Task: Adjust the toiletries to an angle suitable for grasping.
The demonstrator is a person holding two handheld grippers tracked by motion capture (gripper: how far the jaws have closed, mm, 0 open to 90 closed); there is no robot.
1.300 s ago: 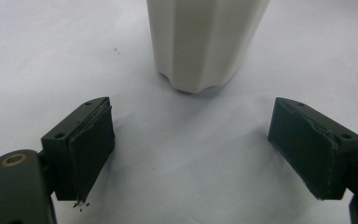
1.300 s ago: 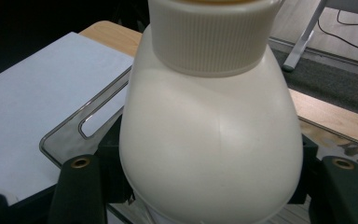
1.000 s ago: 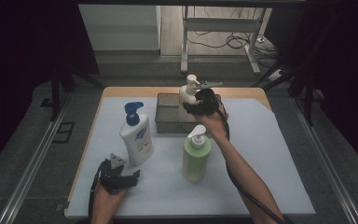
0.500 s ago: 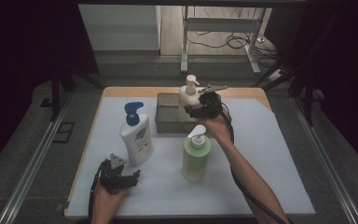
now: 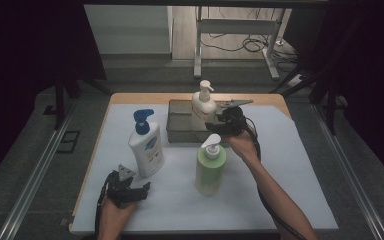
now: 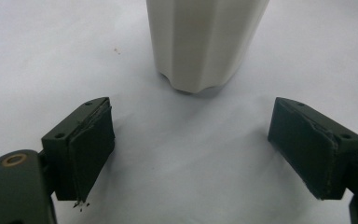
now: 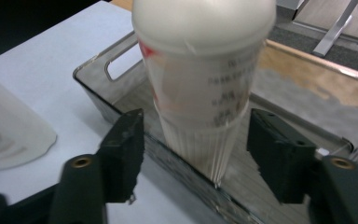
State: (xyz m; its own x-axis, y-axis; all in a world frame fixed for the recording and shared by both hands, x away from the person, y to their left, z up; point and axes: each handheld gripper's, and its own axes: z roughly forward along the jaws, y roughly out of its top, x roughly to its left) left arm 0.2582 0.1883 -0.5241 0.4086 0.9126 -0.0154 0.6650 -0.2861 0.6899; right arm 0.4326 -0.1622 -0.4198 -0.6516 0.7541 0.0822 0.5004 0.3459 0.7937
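A cream pump bottle [image 5: 202, 106] [image 7: 205, 88] stands upright in a grey tray [image 5: 178, 131] [image 7: 89, 78] at the back of the table. My right gripper [image 5: 215, 125] [image 7: 198, 151] is open at the tray's near rim, a jaw on each side of the bottle's lower body with a gap on both sides. A white bottle with a blue pump [image 5: 146, 144] stands left of centre; its base [image 6: 205, 44] is just ahead of my left gripper [image 5: 132, 191] [image 6: 200, 149], which rests open on the white mat with nothing between its jaws.
A green bottle with a white pump [image 5: 210, 167] stands on the mat just in front of my right hand. A white mat [image 5: 290, 170] covers the wooden table. Dark floor and metal rails flank both sides.
My right gripper has drawn back and down a little from the cream bottle, which stays upright in the tray. The left gripper has not moved.
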